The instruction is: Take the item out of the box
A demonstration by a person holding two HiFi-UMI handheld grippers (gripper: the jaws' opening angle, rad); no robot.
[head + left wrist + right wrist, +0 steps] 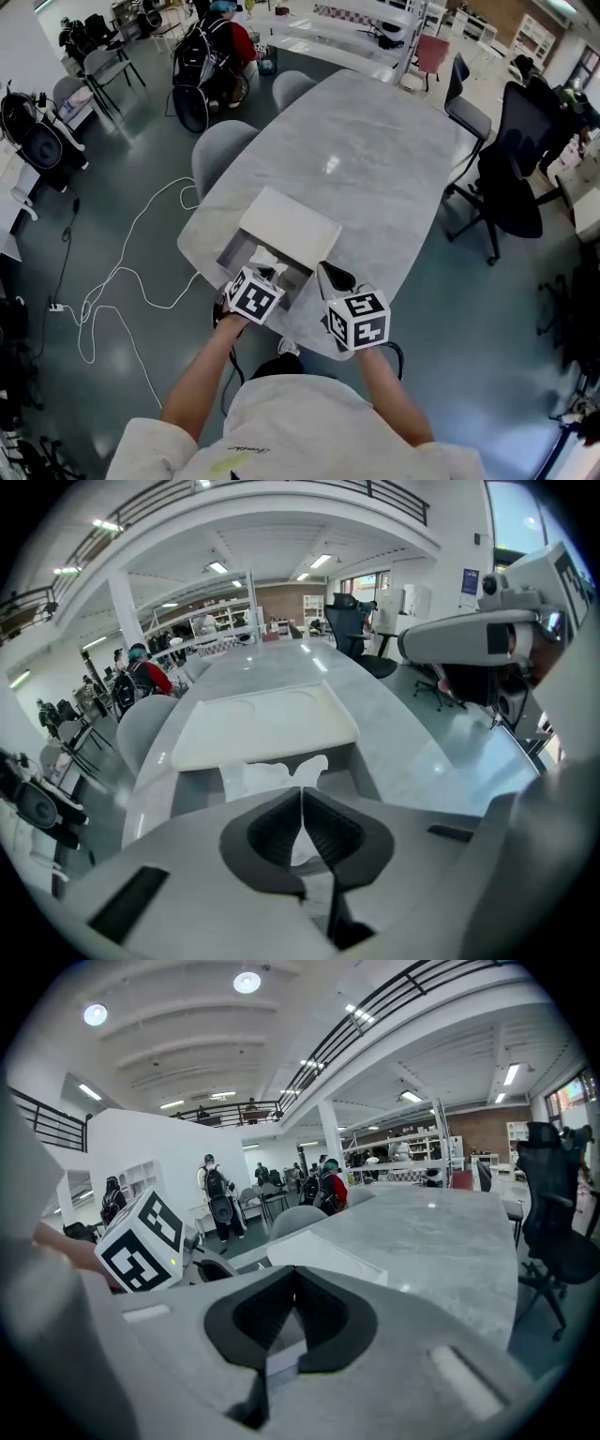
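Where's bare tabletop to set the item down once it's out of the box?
Bare: the far stretch of the table beyond the lid, and the strip right of the box up to the table's right edge. Crowded: the near edge, where the open box, its white paper, the left claw and right claw bunch together.

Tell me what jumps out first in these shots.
An open box sits at the near edge of the grey marble table, with its white lid lying across its far half. Over it, the left gripper has its jaws closed on the white wrapping inside. The right gripper, jaws together, sits at the box's right side.
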